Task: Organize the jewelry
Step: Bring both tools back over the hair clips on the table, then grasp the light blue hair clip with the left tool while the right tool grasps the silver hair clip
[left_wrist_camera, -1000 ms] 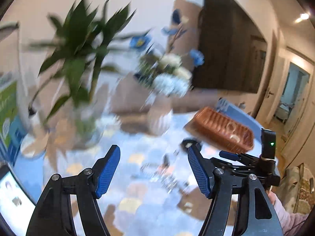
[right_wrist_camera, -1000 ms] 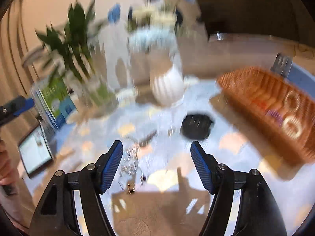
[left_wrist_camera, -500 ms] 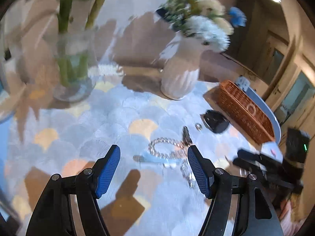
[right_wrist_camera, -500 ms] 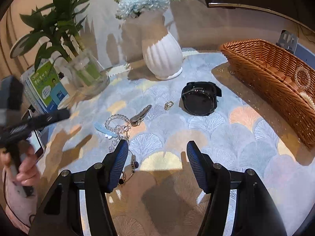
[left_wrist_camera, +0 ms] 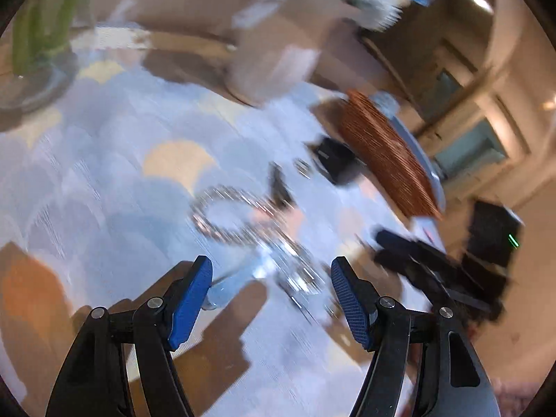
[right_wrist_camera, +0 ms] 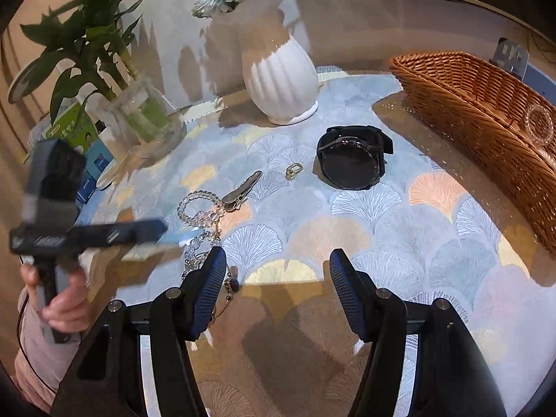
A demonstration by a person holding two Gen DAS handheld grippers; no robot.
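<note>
One watch point(right_wrist_camera: 351, 160), one ring point(right_wrist_camera: 294, 170), one clip point(right_wrist_camera: 241, 191), one basket point(right_wrist_camera: 469, 104), two vases point(right_wrist_camera: 278, 73).

This was a home, a living or dining room. A table wore a fan-patterned cloth point(right_wrist_camera: 399, 215), with a white ribbed vase point(right_wrist_camera: 278, 73) of blue flowers at the far side, a glass vase of green stems point(right_wrist_camera: 146, 118) at far left and a wicker basket point(right_wrist_camera: 486, 104) at right. Beyond stood warm walls and a lit doorway point(left_wrist_camera: 479, 146).
</note>
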